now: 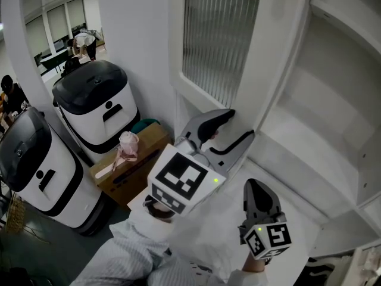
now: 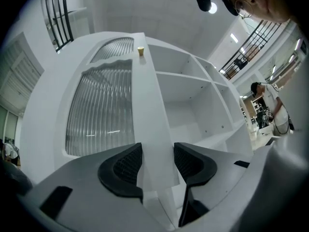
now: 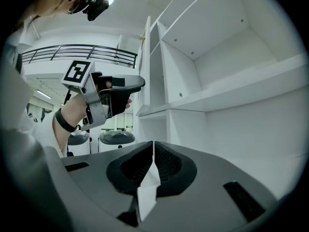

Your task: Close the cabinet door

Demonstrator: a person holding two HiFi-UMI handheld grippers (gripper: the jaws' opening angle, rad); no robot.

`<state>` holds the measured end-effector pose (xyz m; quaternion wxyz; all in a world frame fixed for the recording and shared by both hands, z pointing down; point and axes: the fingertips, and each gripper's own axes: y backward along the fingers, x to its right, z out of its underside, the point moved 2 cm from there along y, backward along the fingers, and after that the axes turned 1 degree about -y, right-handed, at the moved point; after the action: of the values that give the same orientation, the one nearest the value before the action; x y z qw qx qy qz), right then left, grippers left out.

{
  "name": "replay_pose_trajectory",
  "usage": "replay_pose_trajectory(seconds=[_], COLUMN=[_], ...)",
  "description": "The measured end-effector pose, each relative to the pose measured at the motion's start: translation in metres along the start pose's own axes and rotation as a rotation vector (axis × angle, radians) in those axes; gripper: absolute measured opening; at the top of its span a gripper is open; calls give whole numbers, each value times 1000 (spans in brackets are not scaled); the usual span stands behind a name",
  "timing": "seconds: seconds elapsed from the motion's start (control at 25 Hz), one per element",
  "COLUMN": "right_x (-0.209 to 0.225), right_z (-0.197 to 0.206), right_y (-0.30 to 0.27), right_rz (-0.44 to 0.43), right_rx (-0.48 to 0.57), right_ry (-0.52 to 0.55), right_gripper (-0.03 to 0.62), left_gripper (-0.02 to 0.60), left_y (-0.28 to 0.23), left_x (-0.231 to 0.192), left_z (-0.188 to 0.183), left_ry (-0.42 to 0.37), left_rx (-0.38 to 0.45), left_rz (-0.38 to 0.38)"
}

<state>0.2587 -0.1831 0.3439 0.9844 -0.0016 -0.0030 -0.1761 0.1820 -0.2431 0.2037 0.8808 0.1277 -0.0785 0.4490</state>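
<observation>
The white cabinet door (image 1: 221,40) with its ribbed glass panel stands swung open, to the left of the bare white shelves (image 1: 333,100). My left gripper (image 1: 240,124) straddles the door's free edge low down. In the left gripper view that edge (image 2: 153,129) fills the gap between the black pads (image 2: 126,164), which lie against both of its faces. My right gripper (image 1: 252,186) hangs lower and nearer, in front of the bottom shelf, with its jaws together and nothing held. The right gripper view shows its pads meeting (image 3: 153,152), with the left gripper (image 3: 137,83) on the door (image 3: 146,66) ahead.
Two white machines with black lids (image 1: 95,97) (image 1: 36,165) stand left of the cabinet. Between them and the door lies a cardboard box (image 1: 140,162) with a pink object (image 1: 127,146) on it. People are in the room beyond (image 1: 83,40).
</observation>
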Motion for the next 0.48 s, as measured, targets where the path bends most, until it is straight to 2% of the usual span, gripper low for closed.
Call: replay_pose_trajectory(seconds=[0.32,0.48], right_x=[11,15], right_z=[4,8], right_y=[3,1], right_rz=[27,30], right_rx=[-2,-8], right_ry=[-6,-11], right_gripper=[17,17], left_gripper=[200,140], left_y=[-12,-18], left_x=[-4,-11], left_z=[4,6], left_ry=[-9,-13], left_rx=[4,2], left_rz=[-8,-24])
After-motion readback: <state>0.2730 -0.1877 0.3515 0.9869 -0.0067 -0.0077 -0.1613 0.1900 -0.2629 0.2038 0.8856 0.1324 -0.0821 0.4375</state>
